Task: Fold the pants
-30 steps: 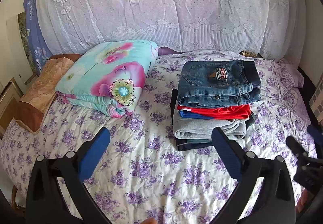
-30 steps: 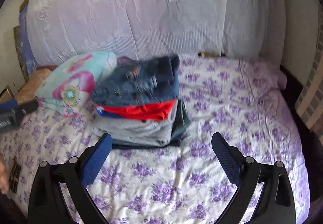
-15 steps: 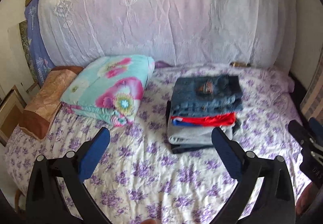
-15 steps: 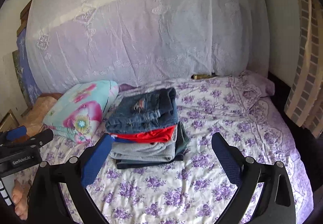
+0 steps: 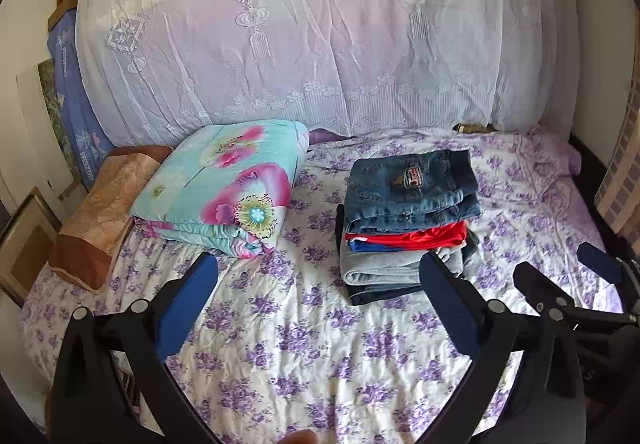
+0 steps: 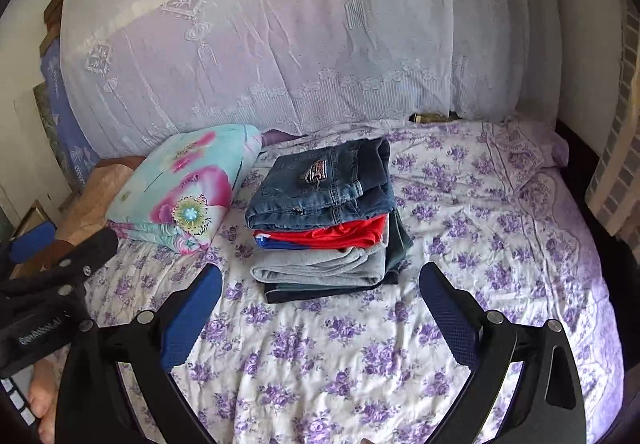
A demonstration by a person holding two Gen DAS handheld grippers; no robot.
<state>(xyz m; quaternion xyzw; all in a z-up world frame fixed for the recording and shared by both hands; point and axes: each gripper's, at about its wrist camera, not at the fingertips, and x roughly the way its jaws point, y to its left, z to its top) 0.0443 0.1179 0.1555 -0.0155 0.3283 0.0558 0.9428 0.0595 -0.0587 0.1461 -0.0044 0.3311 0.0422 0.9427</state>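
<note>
The folded denim pants (image 5: 412, 187) lie on top of a stack of folded clothes (image 5: 404, 244) on the bed (image 5: 312, 344), which carries a sheet printed with purple flowers. Below the denim come a red garment (image 5: 416, 238), a grey one (image 5: 380, 268) and a dark one at the bottom (4 layers can be told apart). Left of the stack, apart from it, sits a folded floral quilt (image 5: 224, 183), and a brown pillow (image 5: 96, 211) lies farther left. A white lace curtain (image 5: 320, 43) hangs behind the bed.

The left gripper (image 5: 318, 284) hovers over the sheet with its jaws spread wide, holding nothing. The right gripper (image 6: 320, 292) hangs just in front of the stack, jaws likewise spread and empty.
</note>
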